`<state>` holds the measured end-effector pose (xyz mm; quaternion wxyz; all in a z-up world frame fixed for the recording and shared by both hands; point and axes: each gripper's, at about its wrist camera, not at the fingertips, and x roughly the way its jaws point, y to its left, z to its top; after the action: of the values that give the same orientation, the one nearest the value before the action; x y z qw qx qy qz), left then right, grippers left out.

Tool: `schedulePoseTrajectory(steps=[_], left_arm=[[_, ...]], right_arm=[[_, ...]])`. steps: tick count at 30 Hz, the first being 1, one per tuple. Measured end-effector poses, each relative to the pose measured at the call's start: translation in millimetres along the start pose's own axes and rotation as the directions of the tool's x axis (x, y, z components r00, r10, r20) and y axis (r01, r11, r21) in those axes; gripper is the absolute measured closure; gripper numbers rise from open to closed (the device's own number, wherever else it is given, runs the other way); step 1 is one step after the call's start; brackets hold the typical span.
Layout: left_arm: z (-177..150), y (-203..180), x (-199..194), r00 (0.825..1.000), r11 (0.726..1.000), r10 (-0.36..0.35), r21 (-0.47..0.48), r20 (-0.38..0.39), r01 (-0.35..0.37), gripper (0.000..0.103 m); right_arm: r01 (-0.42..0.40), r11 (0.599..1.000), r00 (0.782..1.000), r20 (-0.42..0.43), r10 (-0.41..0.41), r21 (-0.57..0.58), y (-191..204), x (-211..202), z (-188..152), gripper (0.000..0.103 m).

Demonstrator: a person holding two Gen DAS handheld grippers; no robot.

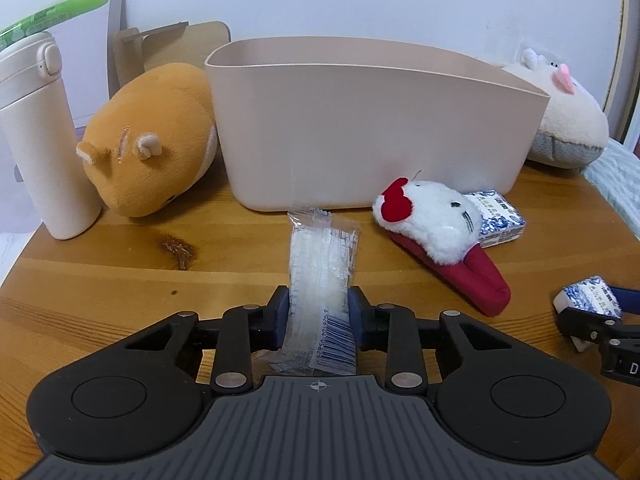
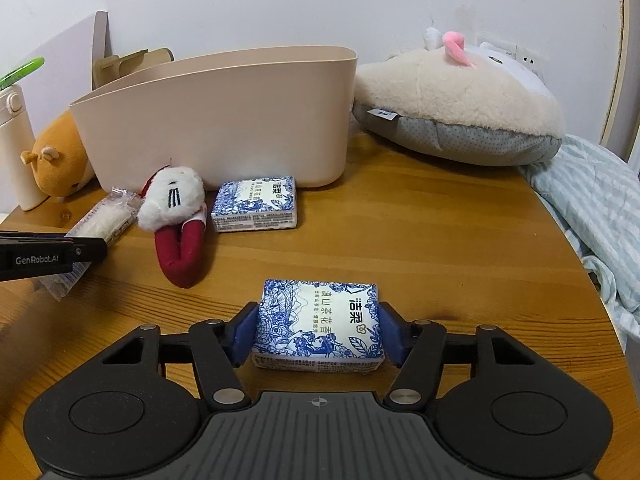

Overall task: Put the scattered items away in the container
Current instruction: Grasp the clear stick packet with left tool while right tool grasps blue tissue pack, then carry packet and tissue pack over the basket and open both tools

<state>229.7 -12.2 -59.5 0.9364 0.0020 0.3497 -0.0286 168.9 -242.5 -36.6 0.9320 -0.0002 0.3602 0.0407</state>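
Note:
A beige plastic container (image 1: 372, 120) stands at the back of the wooden table (image 1: 120, 272); it also shows in the right wrist view (image 2: 216, 120). My left gripper (image 1: 319, 312) is shut on a clear plastic packet (image 1: 320, 264) with a barcode, low over the table. My right gripper (image 2: 319, 332) is shut on a blue-and-white tissue pack (image 2: 320, 324). A second tissue pack (image 2: 256, 204) and a white cat plush with red legs (image 2: 176, 216) lie in front of the container.
An orange hamster plush (image 1: 148, 144) and a white flask (image 1: 36, 136) stand left of the container. A large cream plush (image 2: 460, 100) lies at its right. A light blue cloth (image 2: 592, 208) hangs at the table's right edge.

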Motion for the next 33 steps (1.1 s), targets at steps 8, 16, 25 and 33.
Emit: schedulePoseTrajectory(steps=[8,16,25,33], left_arm=[[2.2,0.9,-23.1,0.999,1.000,-0.010,-0.003,0.045,0.010,0.072],[17.1,3.8,-53.8,0.993,1.000,-0.007,-0.010,0.116,0.008,0.072],[47.8,11.7,-77.0,0.980,1.000,0.000,-0.008,0.201,0.002,0.072],[77.2,17.7,-85.9,0.969,1.000,-0.001,-0.029,0.248,0.008,0.072]], right_arm=[[-0.008,1.000,1.000,0.028,0.008,-0.003,1.5,-12.6,2.7,0.044],[-0.004,1.000,0.995,0.099,0.006,-0.018,1.3,-38.1,20.0,0.044],[-0.007,1.000,0.984,0.176,0.012,-0.027,-0.2,-60.5,47.2,0.044],[0.007,0.998,0.971,0.240,0.008,-0.059,2.7,-72.8,78.8,0.044]])
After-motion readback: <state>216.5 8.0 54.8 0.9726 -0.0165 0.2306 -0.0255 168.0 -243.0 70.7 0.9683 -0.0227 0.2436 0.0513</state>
